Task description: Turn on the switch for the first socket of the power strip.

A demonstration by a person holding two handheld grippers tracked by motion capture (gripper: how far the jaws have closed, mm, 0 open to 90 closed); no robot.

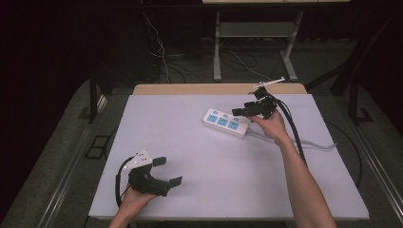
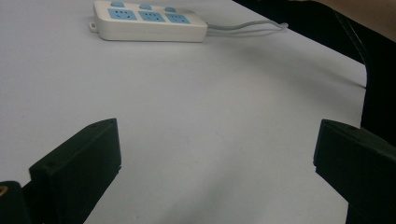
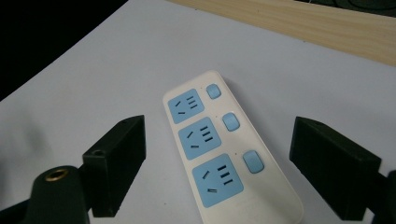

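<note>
On the table (image 1: 190, 190), 1 power strip (image 1: 226, 122) with 3 sockets; 2 grippers gape wide.

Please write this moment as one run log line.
right gripper: open, over power strip | left gripper: open, idle on table

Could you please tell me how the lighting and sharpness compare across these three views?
High view: the white table top is evenly lit, the surrounding floor dark. Left gripper view: the white plastic power strip with blue sockets looks slightly soft, and a faint shadow falls between the jaws. Right gripper view: the strip is fairly sharp, while the near jaws are blurred.
</note>
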